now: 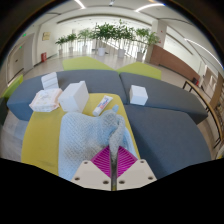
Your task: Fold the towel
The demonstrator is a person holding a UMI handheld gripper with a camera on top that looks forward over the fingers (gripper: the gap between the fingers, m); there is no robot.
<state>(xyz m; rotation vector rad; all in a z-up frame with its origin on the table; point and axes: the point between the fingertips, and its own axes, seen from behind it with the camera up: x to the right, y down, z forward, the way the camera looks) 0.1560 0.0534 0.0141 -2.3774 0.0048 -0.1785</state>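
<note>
A pale grey-white towel (92,133) lies crumpled on the yellow and grey table top (165,125), just ahead of my fingers. My gripper (111,160) is shut on the near edge of the towel. A narrow fold of cloth is pinched between the two magenta pads (100,159) and runs up from them into the rest of the towel. The cloth bunches toward the fingers and spreads wider farther off.
Beyond the towel stand several white boxes (73,95), one more white box (138,94) to the right and a small white item (103,103). Potted green plants (105,35) line the far end of the room.
</note>
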